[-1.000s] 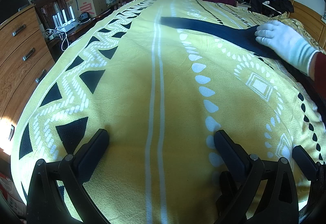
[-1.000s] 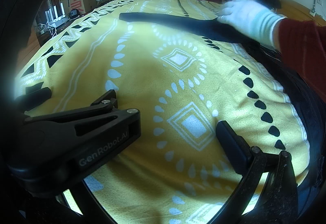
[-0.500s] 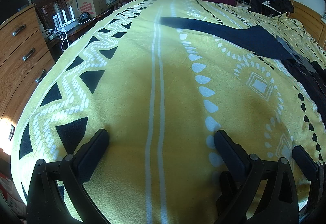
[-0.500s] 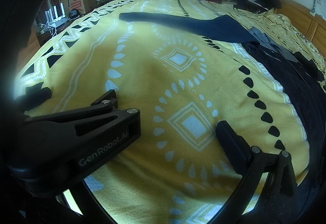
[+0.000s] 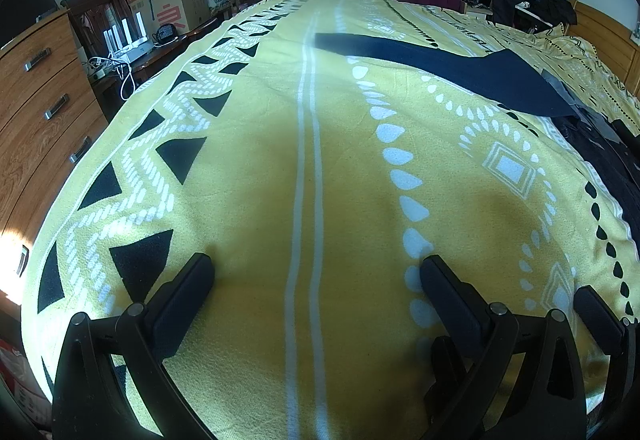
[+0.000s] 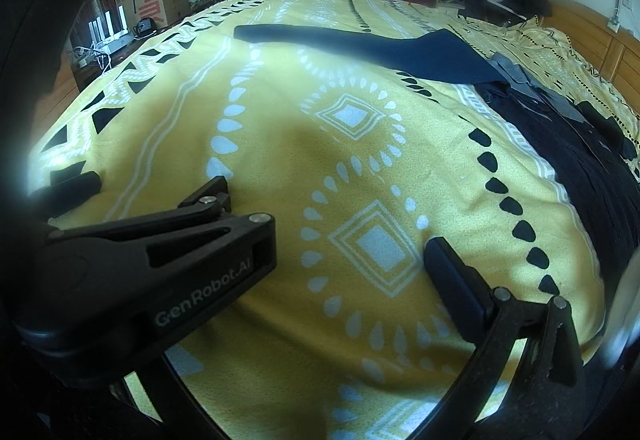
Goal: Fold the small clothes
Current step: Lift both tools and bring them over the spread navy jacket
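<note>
Only from the right wrist: left gripper [image 6: 156, 200] beside dark garment [image 6: 400, 48].

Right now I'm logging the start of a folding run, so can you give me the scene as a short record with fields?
surface: yellow patterned blanket spread over a bed
garment: dark navy garment lying flat at the far right, one long part stretched leftward
other clothes: black pile along the blanket's right edge
left gripper: jaws wide apart, empty, resting low over the blanket
right gripper: jaws apart, empty, beside the left one
contact with garment: none
furniture: wooden drawers at left
</note>
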Tool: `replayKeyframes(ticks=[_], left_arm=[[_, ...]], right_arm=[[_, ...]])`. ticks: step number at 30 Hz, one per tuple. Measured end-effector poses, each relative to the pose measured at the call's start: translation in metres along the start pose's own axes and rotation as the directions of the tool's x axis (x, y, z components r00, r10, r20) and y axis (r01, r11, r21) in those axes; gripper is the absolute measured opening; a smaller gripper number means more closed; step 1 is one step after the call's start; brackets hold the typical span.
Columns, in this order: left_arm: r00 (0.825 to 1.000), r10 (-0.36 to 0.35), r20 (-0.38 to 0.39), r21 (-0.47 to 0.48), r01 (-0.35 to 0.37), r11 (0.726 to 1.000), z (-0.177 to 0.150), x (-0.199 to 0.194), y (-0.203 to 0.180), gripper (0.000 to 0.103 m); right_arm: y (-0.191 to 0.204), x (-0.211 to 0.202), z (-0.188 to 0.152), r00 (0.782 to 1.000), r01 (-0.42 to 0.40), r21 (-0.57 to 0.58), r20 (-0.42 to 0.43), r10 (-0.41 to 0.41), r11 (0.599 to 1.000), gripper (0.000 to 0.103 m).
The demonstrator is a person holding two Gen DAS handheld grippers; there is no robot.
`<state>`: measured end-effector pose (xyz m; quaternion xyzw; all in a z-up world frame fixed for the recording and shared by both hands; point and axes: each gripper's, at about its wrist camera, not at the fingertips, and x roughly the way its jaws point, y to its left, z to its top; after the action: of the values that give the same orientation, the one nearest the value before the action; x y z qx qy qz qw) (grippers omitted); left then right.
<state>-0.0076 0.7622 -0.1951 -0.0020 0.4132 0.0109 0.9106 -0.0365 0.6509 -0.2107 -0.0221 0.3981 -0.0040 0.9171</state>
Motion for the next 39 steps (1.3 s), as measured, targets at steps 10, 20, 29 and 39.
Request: replayKeyframes(ticks=[10, 20, 29, 39], left_arm=[[1.0, -0.001, 0.0, -0.001, 0.001, 1.0, 0.0, -0.001, 0.0, 0.103], [1.0, -0.023, 0.002, -0.008, 0.023, 1.0, -0.001, -0.001, 0.004, 0.103], [1.0, -0.004, 0.0, -0.027, 0.004, 1.0, 0.001, 0.0, 0.003, 0.103], [0.985, 0.043, 0.165, -0.066, -0.032, 0.997, 0.006, -0.049, -0.016, 0.103]], right_arm=[[0.0, -0.002, -0.001, 1.0, 0.002, -0.001, 0.0, -0.002, 1.0, 0.103], [0.001, 0.0, -0.001, 1.0, 0.022, 0.01, 0.009, -0.022, 1.0, 0.103], [-0.003, 0.005, 0.005, 1.0, -0.007, 0.003, 0.0, 0.007, 1.0, 0.103], [-0.038, -0.013, 0.018, 0.917, -0.392, -0.009, -0.076, 0.391, 0.92, 0.102]])
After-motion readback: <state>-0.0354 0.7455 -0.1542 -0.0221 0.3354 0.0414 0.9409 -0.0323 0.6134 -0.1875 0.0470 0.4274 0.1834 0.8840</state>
